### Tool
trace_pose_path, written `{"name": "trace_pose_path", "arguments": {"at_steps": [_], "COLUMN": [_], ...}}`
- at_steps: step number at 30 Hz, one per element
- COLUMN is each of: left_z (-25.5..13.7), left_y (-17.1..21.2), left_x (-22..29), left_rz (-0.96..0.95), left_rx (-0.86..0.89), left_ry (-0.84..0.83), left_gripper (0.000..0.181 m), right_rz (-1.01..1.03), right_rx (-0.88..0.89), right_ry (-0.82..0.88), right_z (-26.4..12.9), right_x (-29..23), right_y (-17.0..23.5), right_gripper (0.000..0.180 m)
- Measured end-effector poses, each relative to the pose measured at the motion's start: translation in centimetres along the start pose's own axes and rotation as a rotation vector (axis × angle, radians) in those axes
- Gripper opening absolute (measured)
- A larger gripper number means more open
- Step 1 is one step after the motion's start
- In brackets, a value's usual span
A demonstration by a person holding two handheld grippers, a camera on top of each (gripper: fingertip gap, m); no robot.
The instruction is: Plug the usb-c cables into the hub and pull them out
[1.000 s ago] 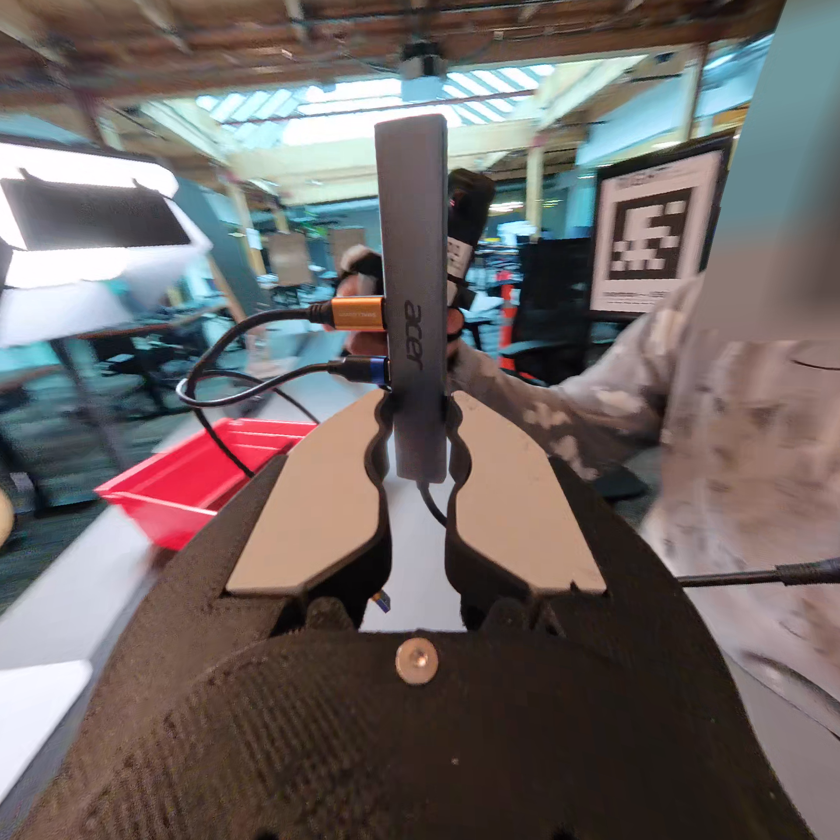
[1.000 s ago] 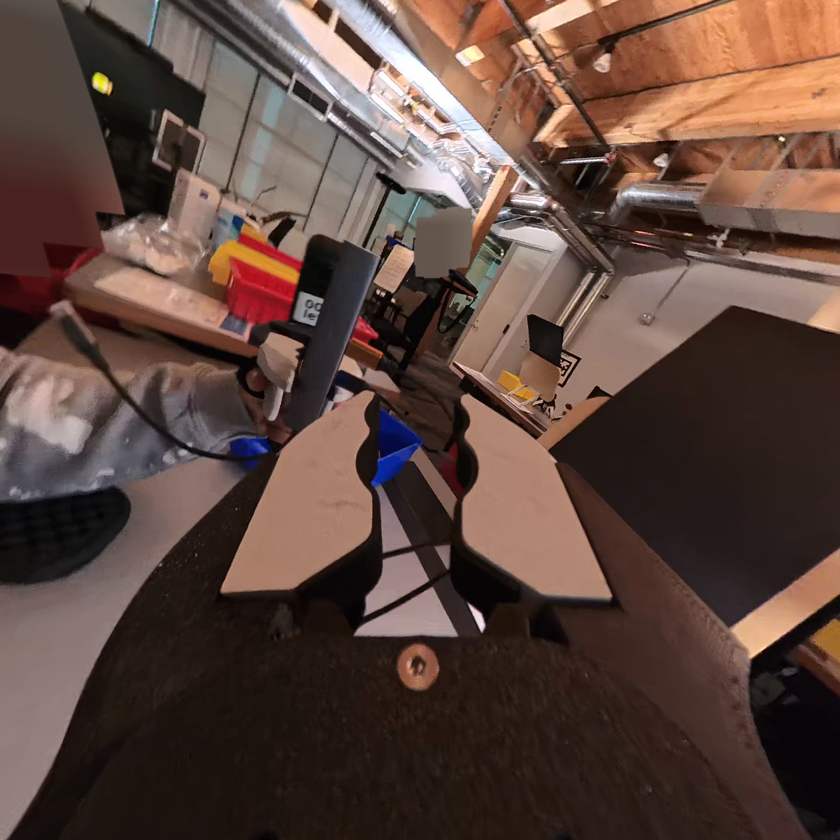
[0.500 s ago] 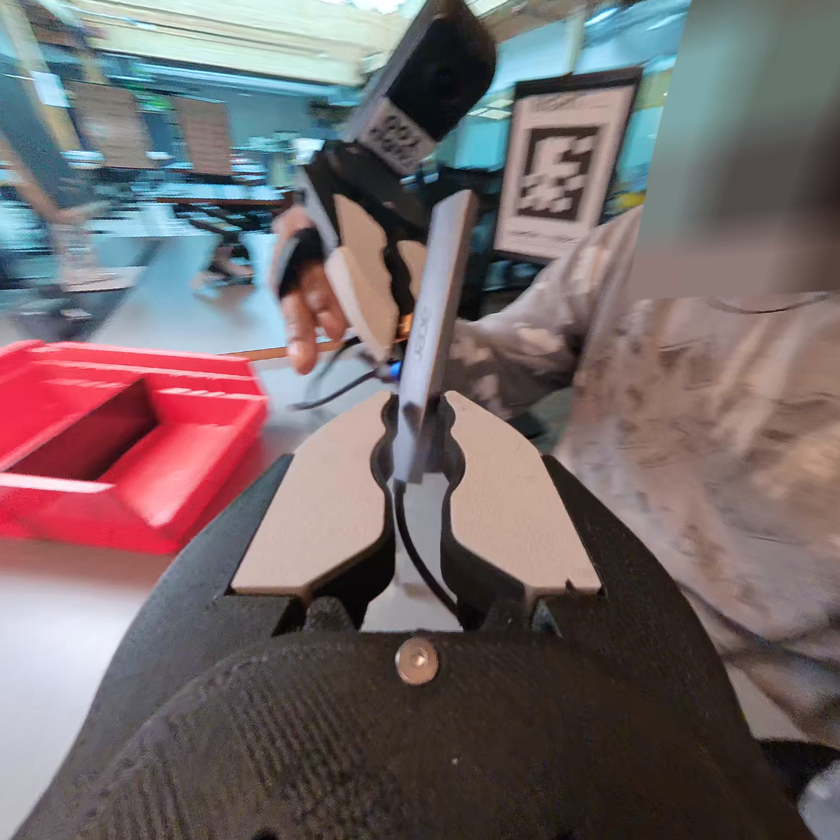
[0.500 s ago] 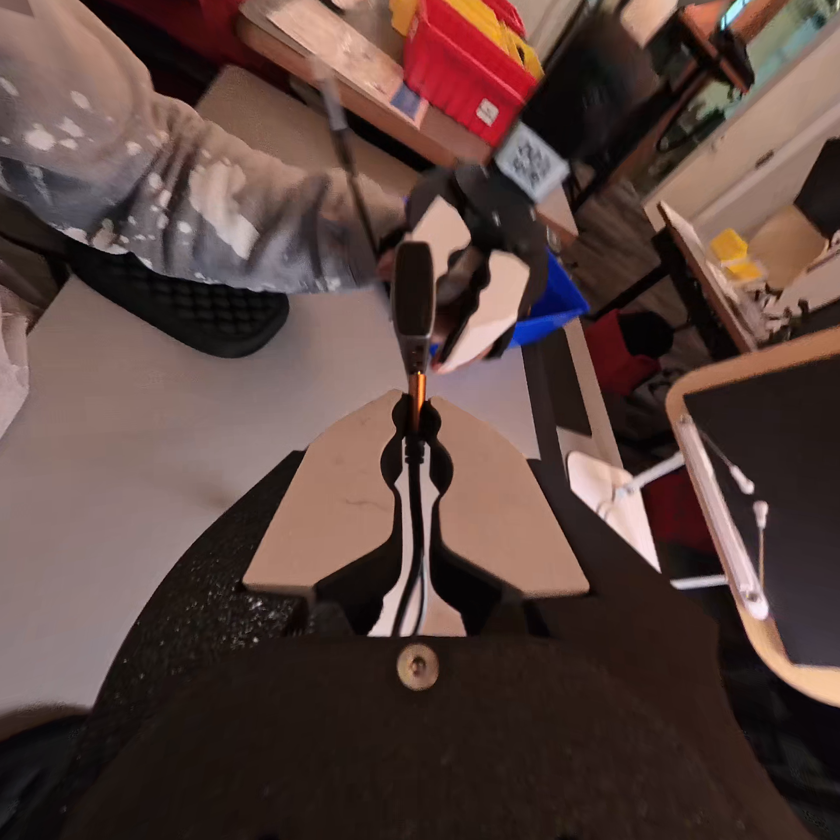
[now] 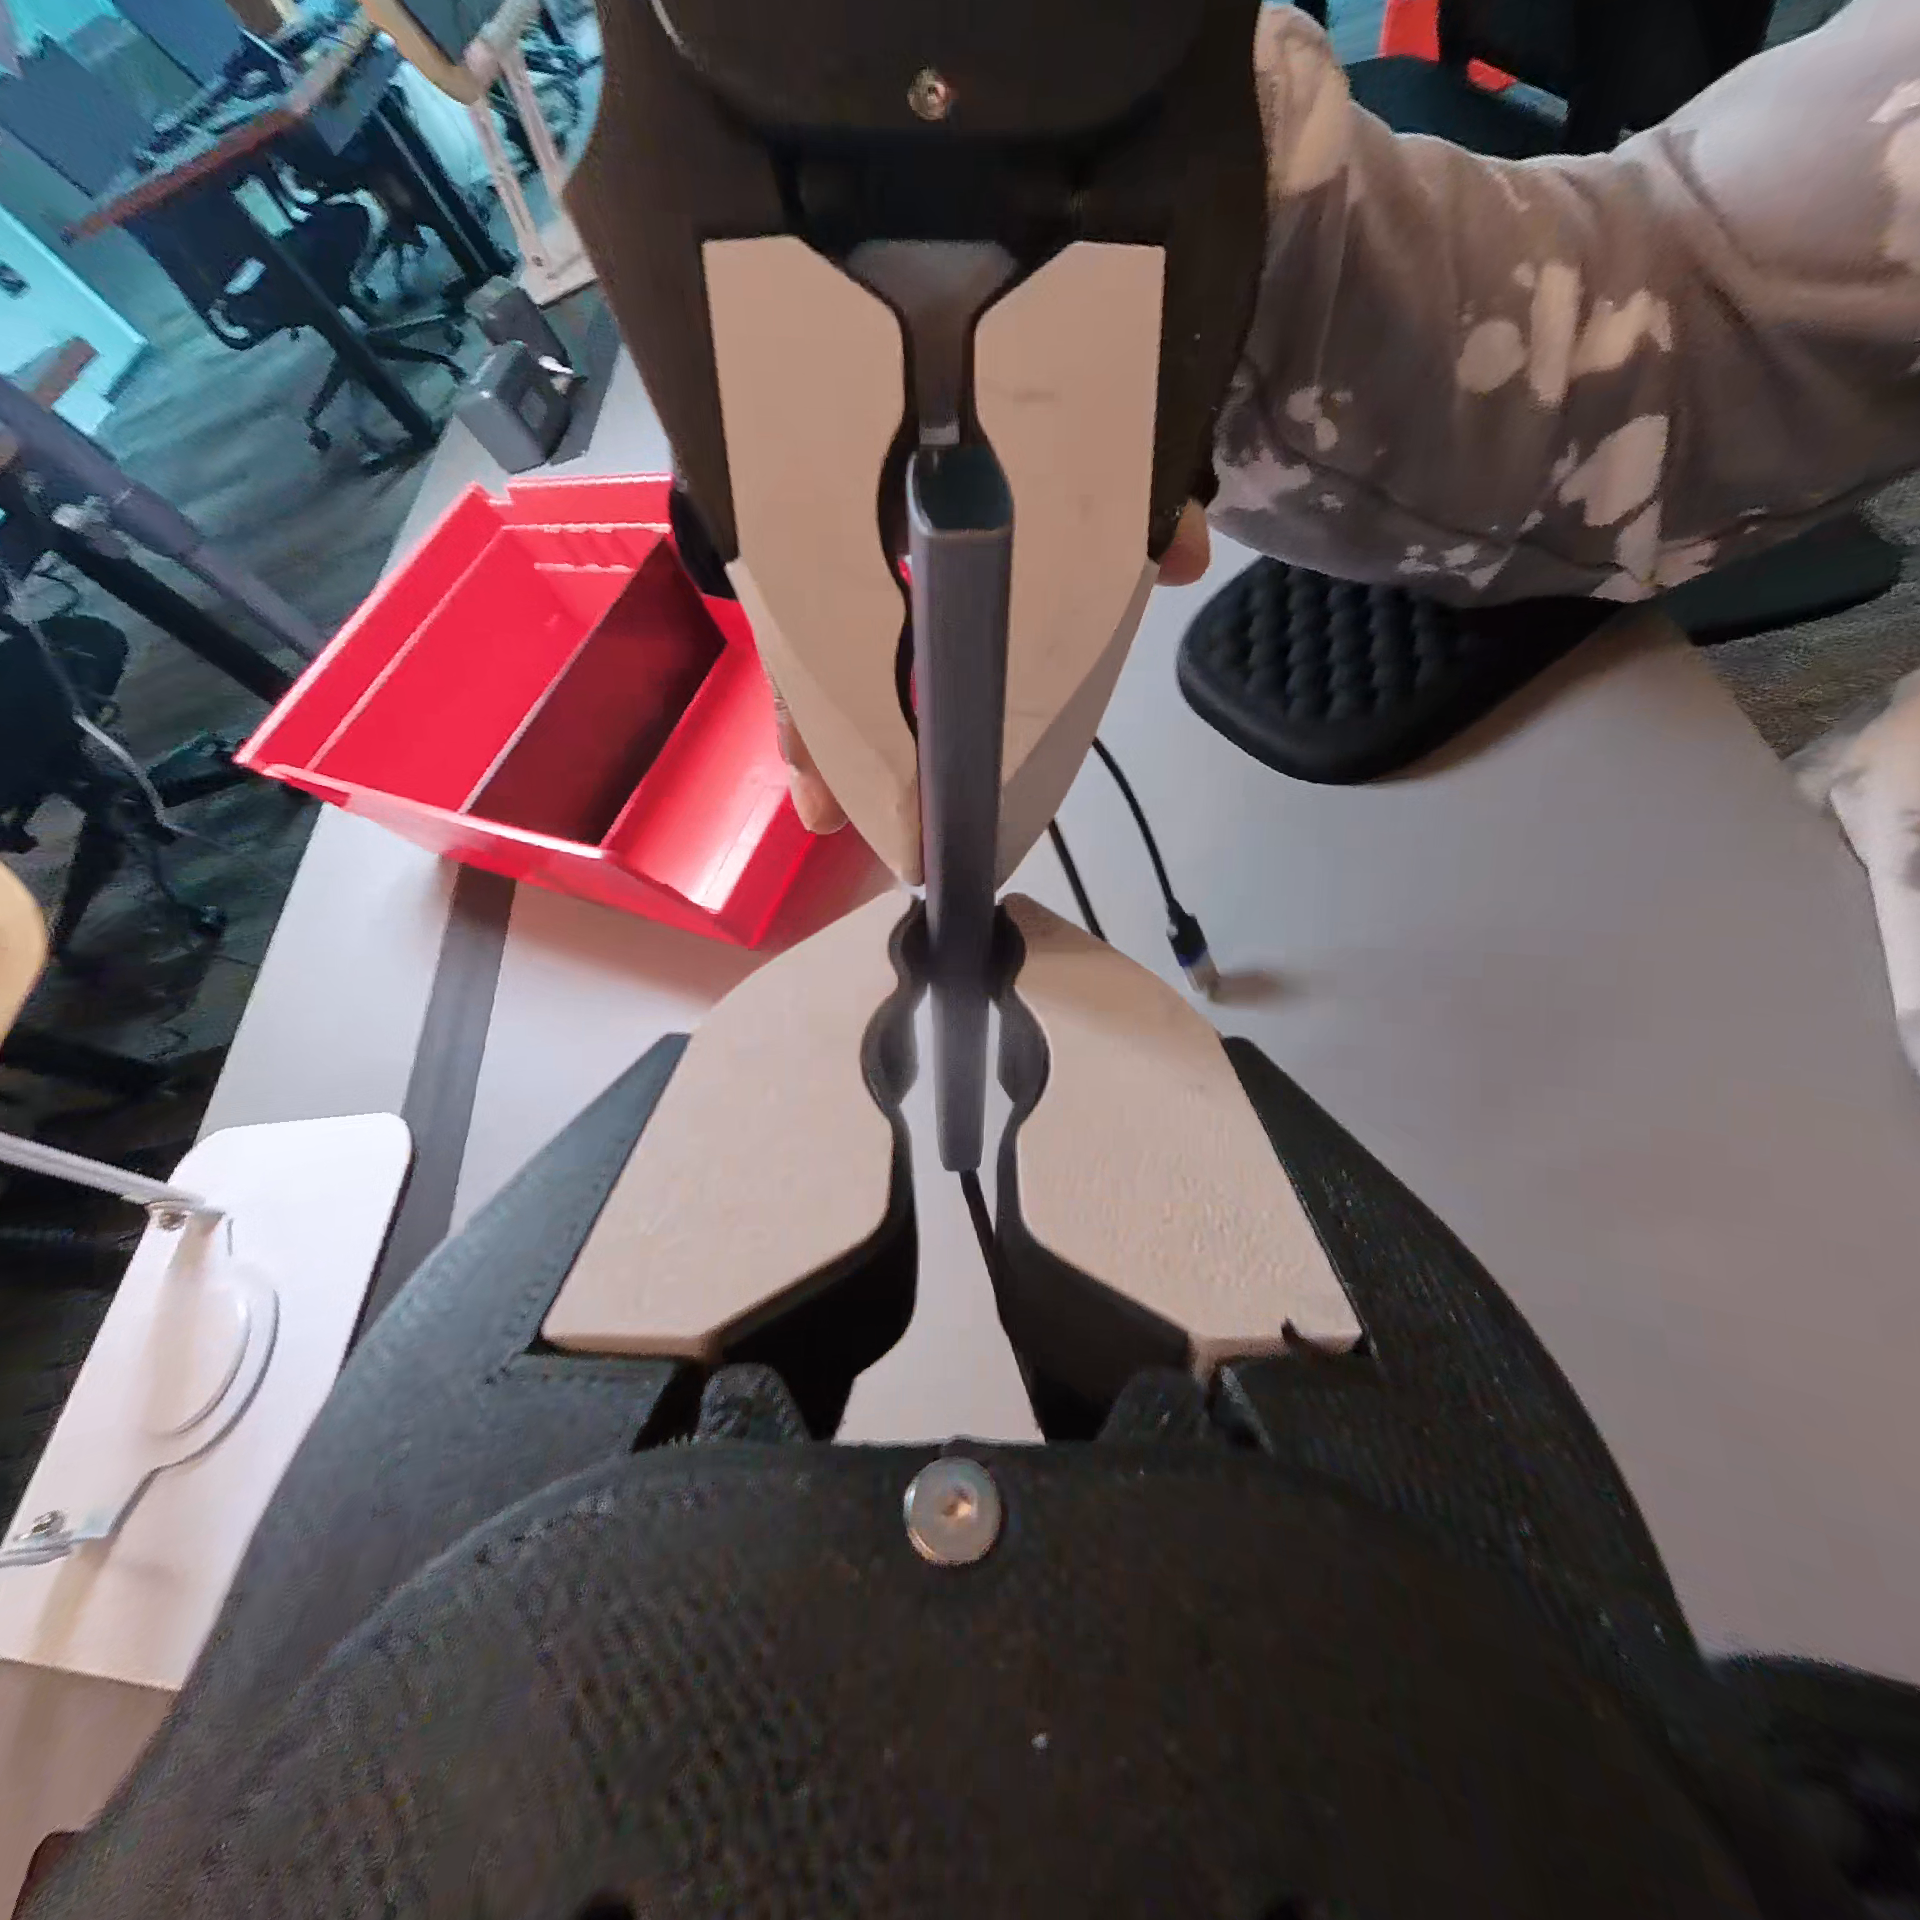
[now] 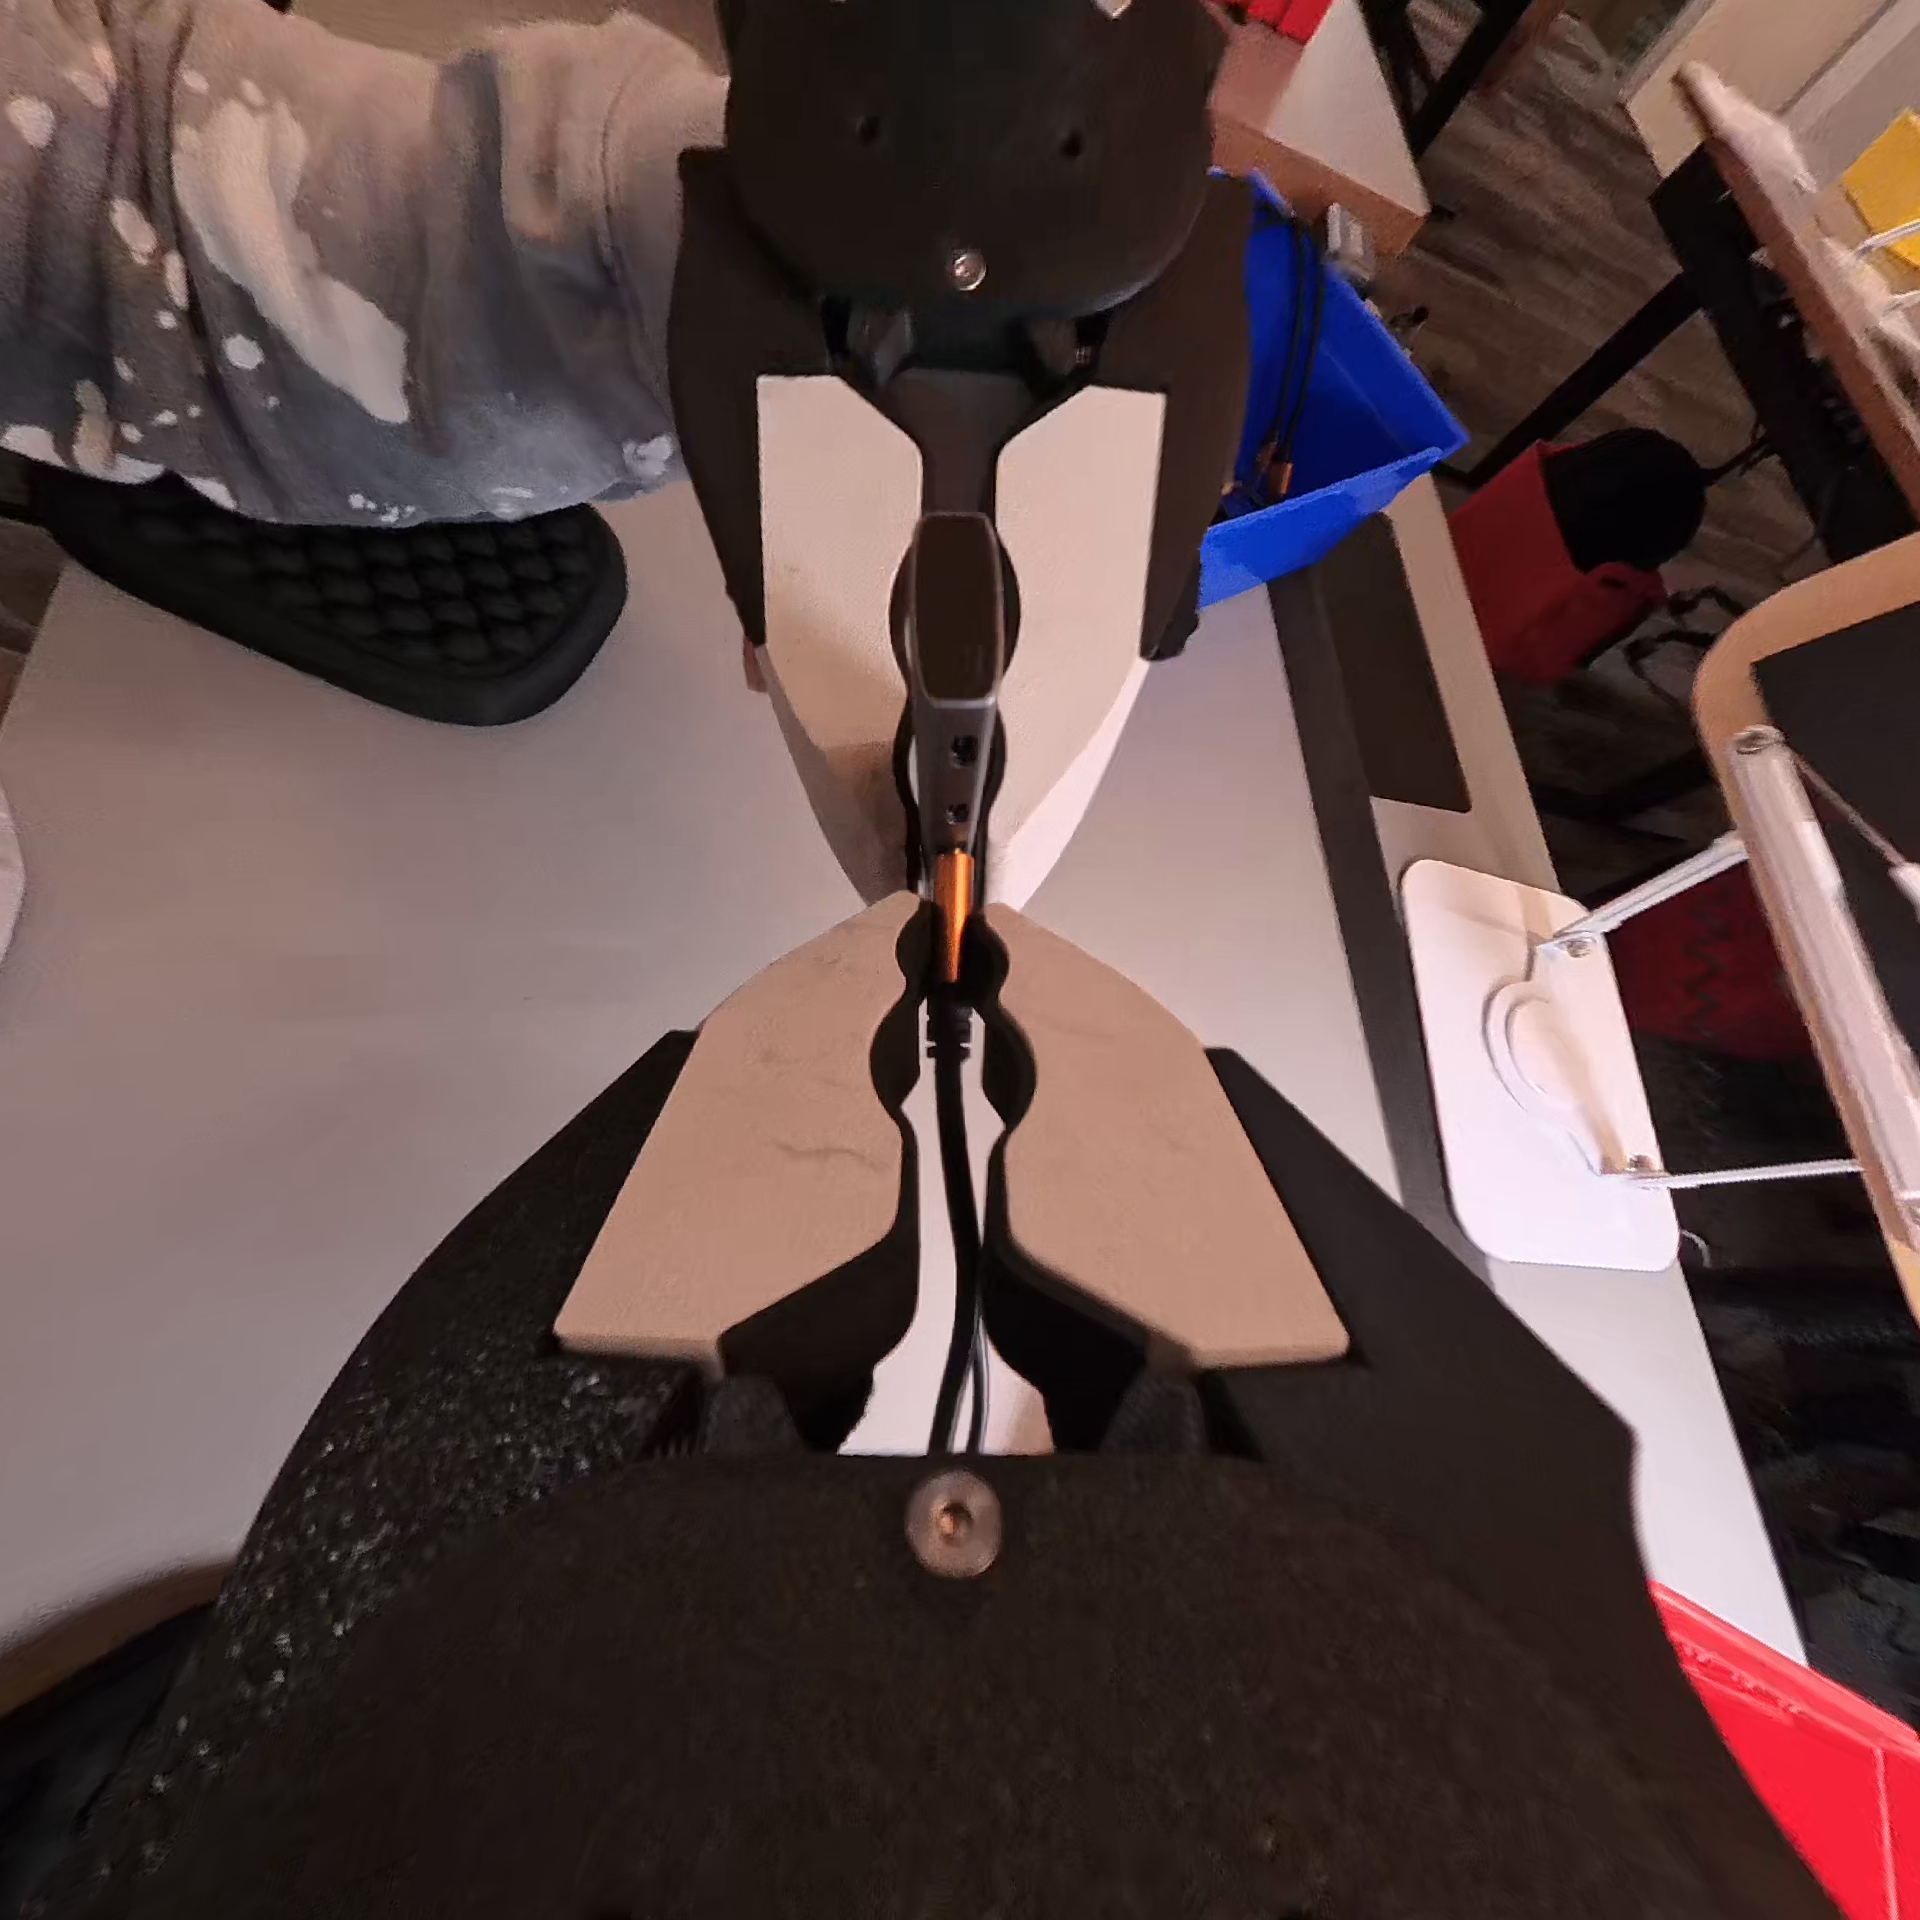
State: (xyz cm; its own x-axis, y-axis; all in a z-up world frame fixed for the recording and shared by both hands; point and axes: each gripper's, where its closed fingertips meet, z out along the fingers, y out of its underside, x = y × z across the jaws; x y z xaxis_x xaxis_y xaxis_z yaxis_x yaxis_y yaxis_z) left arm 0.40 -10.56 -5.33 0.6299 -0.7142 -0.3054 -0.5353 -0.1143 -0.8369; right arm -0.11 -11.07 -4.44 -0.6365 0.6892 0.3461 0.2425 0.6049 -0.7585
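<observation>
**A:** Where's the hub (image 5: 961,790) relative to your two grippers?

**B:** Between them. My left gripper (image 5: 956,935) is clamped on the hub's lower end, the end with its own black lead trailing back between the fingers. The hub's long axis runs straight ahead from that gripper, toward the right one facing it.

**A:** And the right gripper (image 6: 951,925)?

**B:** Closed narrow on the orange plug (image 6: 951,914), just at its fingertips. The plug's tip touches the hub's port edge, and its black cable runs back through the gap. The plug's axis lies in line with the gripper's fingers and square to the hub's edge. I can't tell how deep it sits in the port.

**A:** So the next move?

**B:** I judge it a straight pull by the right gripper, back along the plug's own axis and away from the hub, with the left one holding the hub steady. Any sideways tilt could strain the port.

**A:** The other cable?

**B:** A second cable end (image 5: 1195,951) lies loose on the table (image 5: 1455,1039), right of the hub, apart from it. The red bin (image 5: 540,707) is off to the hub's left.
</observation>
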Motion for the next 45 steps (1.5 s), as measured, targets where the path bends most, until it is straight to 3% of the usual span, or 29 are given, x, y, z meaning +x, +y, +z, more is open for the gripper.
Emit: {"name": "trace_pose_path", "arguments": {"at_steps": [7,11,16,21,41,45], "left_z": [-2.9,-3.7,-3.0,-2.3,-3.4,-11.4], "left_y": [-3.4,-4.3,-4.6,-4.6,-3.2,-4.2], "left_x": [-1.8,-2.2,-1.9,-1.7,-1.6,-4.8], "left_rz": [-0.113,-0.175,-0.183,-0.196,-0.1,-0.184], "left_rx": [0.325,0.445,0.462,0.462,0.264,0.503], "left_ry": [-0.001,0.026,0.034,0.042,0.011,-0.107], "left_gripper": [0.011,0.011,0.011,0.011,0.011,0.01], "right_rz": [0.049,0.111,0.095,0.082,0.06,0.147], "right_rx": [0.355,0.463,0.424,0.398,0.306,0.341], "right_ry": [0.085,0.074,0.06,0.048,-0.019,0.127], "right_z": [-3.5,-5.0,-4.1,-3.3,-1.2,-6.2], "right_x": [2.4,3.2,2.6,2.2,1.7,5.6], "right_y": [-4.0,-4.8,-4.8,-4.7,-3.1,0.1], "right_gripper": [0.014,0.017,0.018,0.007,0.007,0.006]}}
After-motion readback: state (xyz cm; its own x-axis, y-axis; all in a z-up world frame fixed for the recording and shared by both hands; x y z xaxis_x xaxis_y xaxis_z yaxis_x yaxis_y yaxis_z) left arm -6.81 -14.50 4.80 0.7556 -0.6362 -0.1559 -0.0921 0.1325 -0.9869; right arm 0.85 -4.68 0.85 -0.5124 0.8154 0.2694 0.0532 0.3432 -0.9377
